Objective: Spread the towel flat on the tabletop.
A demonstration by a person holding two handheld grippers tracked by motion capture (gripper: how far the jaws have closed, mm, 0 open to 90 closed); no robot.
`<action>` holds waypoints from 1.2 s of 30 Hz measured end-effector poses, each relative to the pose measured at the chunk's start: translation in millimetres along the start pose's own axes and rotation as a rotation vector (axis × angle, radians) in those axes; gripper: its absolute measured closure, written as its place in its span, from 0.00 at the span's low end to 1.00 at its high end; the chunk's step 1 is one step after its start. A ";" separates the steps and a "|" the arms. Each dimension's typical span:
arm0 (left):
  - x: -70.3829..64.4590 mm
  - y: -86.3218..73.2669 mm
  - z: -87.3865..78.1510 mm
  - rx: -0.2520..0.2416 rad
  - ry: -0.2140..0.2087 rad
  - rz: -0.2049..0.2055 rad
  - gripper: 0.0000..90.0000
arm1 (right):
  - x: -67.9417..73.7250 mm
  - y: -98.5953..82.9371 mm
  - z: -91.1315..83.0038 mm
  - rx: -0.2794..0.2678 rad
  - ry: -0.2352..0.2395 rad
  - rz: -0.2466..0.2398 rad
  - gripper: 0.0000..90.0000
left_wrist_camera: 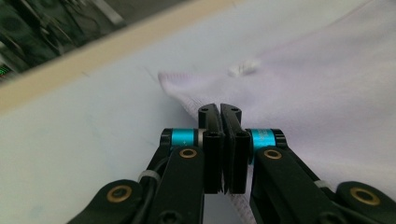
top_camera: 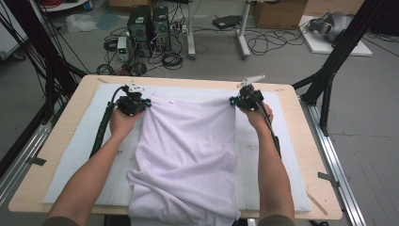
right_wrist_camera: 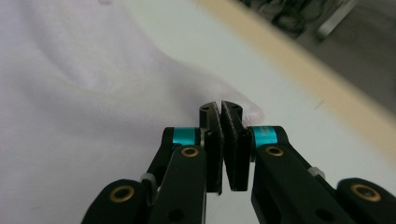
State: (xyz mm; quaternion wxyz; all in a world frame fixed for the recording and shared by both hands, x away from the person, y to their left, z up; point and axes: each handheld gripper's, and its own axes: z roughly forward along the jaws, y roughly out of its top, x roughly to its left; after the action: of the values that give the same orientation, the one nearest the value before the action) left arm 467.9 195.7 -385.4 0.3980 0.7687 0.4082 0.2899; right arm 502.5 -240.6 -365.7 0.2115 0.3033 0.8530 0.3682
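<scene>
A pale lilac cloth lies spread along the middle of the table, its near end bunched and hanging over the front edge. My left gripper is shut on the cloth's far left corner, and in the left gripper view the stitched hem runs into my left gripper, whose jaws are pressed together. My right gripper is shut on the far right corner. In the right gripper view, that corner sticks out just past my right gripper. A small white tag sits near the far hem.
A white mat covers the wooden table. Black frame legs stand at both far corners. Beyond the far edge the floor holds computer towers, cables and boxes.
</scene>
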 end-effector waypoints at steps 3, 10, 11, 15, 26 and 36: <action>11.3 -0.2 0.2 -0.002 0.025 -0.038 0.93 | -10.1 25.3 -10.5 -0.063 -0.053 0.006 0.95; 17.2 -28.4 4.2 0.137 -0.079 -0.048 0.67 | -10.6 -6.2 10.1 0.048 0.050 0.122 0.60; 15.8 -29.9 2.1 0.141 -0.089 -0.040 0.66 | -5.9 -11.6 9.8 0.049 0.062 0.118 0.59; 6.7 -34.2 -14.1 0.113 -0.151 -0.013 0.64 | 10.3 -24.3 2.0 0.080 0.139 0.144 0.48; -34.8 -64.3 -72.8 0.060 -0.315 0.104 0.58 | 85.6 -56.1 -54.3 -0.068 0.256 0.049 0.50; -56.7 -104.9 -89.5 0.141 -0.398 0.147 0.57 | 148.8 -98.5 -61.3 0.019 0.320 -0.072 0.52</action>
State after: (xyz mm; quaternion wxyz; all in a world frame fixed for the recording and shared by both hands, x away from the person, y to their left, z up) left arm 329.0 217.3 -435.2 0.3939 0.8644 0.2835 0.1316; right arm 322.9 -224.8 -421.5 0.0832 0.2122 0.8895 0.3960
